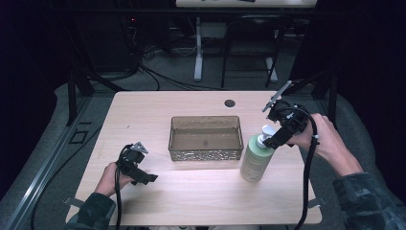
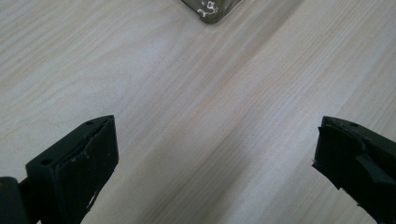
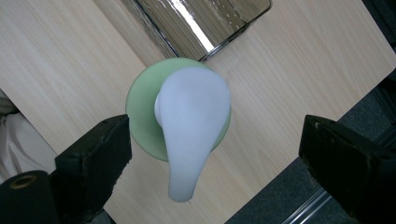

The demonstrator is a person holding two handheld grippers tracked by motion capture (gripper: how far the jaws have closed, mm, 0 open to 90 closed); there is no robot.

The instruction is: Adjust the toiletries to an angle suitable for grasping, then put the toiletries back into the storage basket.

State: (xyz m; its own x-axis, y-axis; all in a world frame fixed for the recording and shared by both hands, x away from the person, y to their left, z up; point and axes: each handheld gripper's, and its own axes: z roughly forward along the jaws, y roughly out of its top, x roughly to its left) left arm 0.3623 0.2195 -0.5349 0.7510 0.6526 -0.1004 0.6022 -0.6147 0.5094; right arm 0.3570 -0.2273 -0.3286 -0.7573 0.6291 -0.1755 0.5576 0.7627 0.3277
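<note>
A pale green pump bottle with a white pump head stands upright on the table, just right of a clear brownish tray. My right gripper hovers over the pump top, open, its jaws wide on either side of the white head without touching it. My left gripper rests low over the bare tabletop at the front left, open with nothing between its jaws; the left gripper view shows wood grain and a corner of the tray.
The wooden table has a round cable hole at the back. Dark floor, cables and table legs lie beyond the far edge. The table's right edge is close to the bottle.
</note>
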